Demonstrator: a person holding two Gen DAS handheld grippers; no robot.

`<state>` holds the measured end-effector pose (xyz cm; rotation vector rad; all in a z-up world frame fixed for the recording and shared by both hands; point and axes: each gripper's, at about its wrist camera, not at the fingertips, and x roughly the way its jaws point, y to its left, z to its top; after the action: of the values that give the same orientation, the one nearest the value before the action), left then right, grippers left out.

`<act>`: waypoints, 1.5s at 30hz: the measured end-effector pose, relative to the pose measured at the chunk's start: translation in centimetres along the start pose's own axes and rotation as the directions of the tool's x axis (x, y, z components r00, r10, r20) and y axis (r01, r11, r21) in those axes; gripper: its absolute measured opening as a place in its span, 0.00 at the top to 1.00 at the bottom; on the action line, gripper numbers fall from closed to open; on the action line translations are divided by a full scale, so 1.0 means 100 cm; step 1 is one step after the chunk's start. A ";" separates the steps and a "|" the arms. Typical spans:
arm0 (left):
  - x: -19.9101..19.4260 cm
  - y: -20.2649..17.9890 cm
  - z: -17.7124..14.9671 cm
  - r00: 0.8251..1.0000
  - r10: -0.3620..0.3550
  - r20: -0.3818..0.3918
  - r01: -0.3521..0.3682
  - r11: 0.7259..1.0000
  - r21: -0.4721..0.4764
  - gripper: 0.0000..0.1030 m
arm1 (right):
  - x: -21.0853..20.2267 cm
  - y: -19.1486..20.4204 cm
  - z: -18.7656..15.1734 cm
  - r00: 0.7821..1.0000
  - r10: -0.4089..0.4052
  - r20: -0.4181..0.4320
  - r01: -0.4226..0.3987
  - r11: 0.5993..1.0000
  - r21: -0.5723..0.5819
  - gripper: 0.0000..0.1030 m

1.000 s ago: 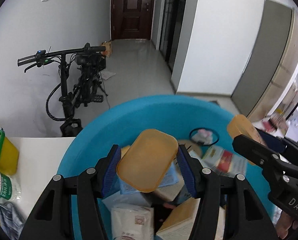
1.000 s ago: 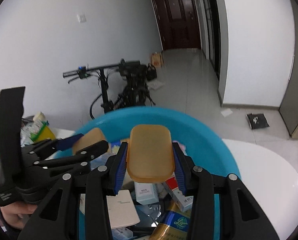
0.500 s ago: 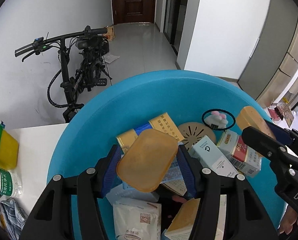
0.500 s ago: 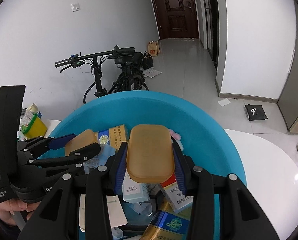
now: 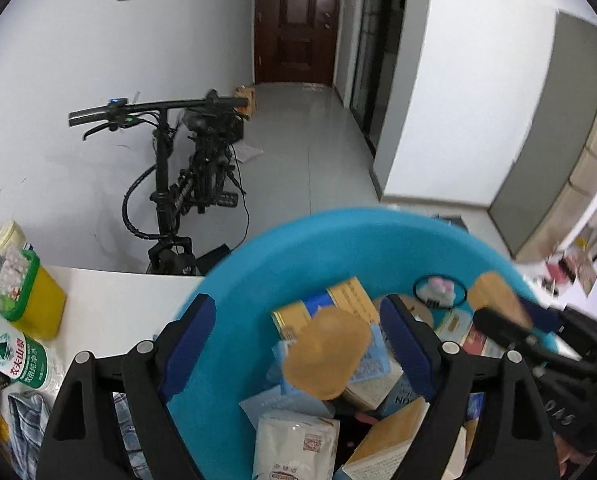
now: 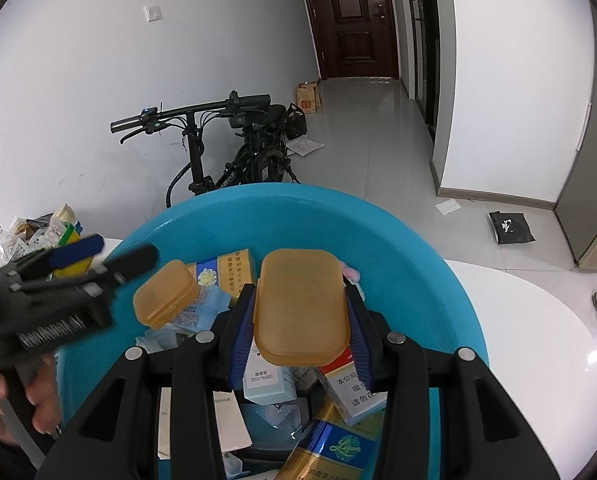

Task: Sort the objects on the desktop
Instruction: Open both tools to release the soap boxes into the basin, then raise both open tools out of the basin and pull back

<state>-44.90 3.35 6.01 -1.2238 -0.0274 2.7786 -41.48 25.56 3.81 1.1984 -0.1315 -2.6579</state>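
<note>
**Two amber boxes over the blue basin: left released, right clamped**

Left gripper (image 5: pixel 304 344): jaws opening, blue pads standing clear on both sides of the small amber box (image 5: pixel 326 354). The box sits between them, touching neither pad, blurred, over the pile in the blue basin (image 5: pixel 258 264). Whether it rests on the pile or is in the air, I cannot tell. From the right wrist view the same box (image 6: pixel 165 299) appears as a closed hinged case, long axis tilted, running from lower left to upper right, just beside the left gripper (image 6: pixel 110 258).

Right gripper (image 6: pixel 300 336): jaws clenched on the large amber box (image 6: pixel 300 308), pads pressing its two long sides. Long axis of this box runs away from the camera, along the fingers; broad face up, far end above the basin's interior.

Basin contents: gold-and-blue carton (image 6: pixel 228 270) at the far side, white-and-blue box (image 6: pixel 264 380) and red-and-white pack (image 6: pixel 352 390) under the right gripper, a white pouch (image 5: pixel 294 446) near the left one. The pile covers most of the basin floor; bare blue wall shows along the far rim.

Edges and room: white surface (image 6: pixel 538 340) lies open to the right of the basin, curving to a rounded edge. To the left, the surface (image 5: pixel 110 300) is bare near the basin, then crowded by a yellow container (image 5: pixel 38 304) and a labelled bottle (image 5: pixel 12 360). Beyond the far edge: grey floor, a black bicycle (image 5: pixel 178 184).
</note>
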 end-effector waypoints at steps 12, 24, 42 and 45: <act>-0.011 0.004 0.005 0.999 -0.032 0.011 0.033 0.999 -0.015 0.16 | 0.011 -0.002 -0.004 0.998 0.009 -0.063 -0.008 1.000 0.003 0.60; -0.013 -0.001 0.004 1.000 -0.014 0.022 0.014 1.000 0.006 0.16 | 0.010 0.001 -0.006 0.997 -0.028 -0.067 0.027 0.999 -0.021 0.58; -0.088 0.005 0.004 0.902 0.036 0.431 -0.048 0.999 0.017 0.00 | -0.068 0.008 0.008 0.957 -0.108 0.269 0.099 0.994 0.044 0.03; -0.106 -0.002 0.001 0.858 0.058 0.510 -0.090 0.995 0.037 0.00 | -0.097 0.014 0.007 0.912 -0.113 0.394 0.107 0.994 0.037 0.00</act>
<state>-37.85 2.42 13.80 -0.4507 0.0615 3.0577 -35.56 26.46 11.62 0.6703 -0.1520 -2.9711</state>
